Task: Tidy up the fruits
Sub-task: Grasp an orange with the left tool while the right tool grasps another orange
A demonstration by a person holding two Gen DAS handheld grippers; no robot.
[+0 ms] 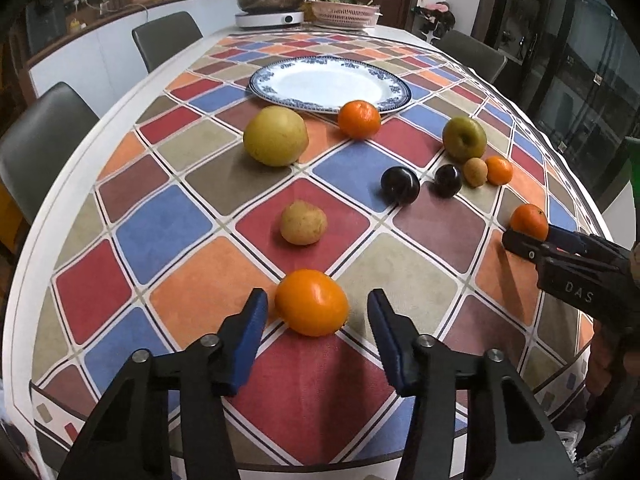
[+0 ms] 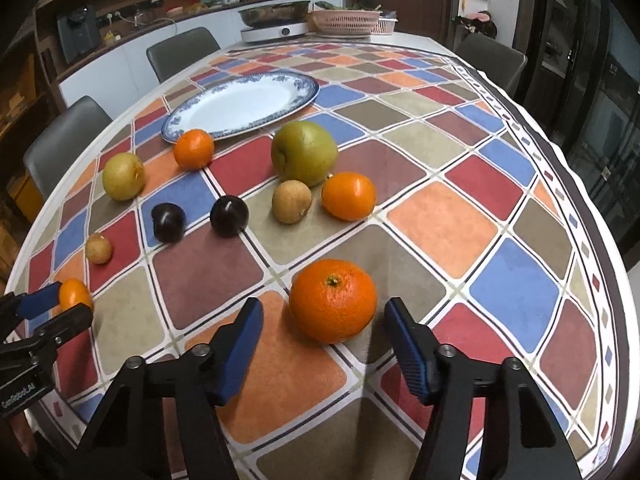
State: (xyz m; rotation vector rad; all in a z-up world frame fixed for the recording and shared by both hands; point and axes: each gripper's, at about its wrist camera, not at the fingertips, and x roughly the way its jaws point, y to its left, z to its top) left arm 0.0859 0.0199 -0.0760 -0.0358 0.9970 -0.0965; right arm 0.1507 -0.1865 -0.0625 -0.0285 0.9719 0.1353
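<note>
Nearest, left gripper (image 1: 318,312): wide apart, a smooth orange fruit (image 1: 311,302) between its blue pads, untouched.
Right gripper (image 2: 324,320): wide too, flanking a mandarin (image 2: 333,301) resting on the checked surface (image 2: 516,284).
Middle: small pear (image 1: 303,222), two dark plums (image 1: 400,185), kiwi (image 2: 292,201).
Farther: big pear (image 1: 276,136), green apple (image 2: 304,153).
Far: blue-rimmed plate (image 1: 396,82), holding no fruit.

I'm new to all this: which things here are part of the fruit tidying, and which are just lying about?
Part of the job: oranges, pears, plums, plate, left gripper, right gripper.

Just lying about: cooker, basket, chairs.
</note>
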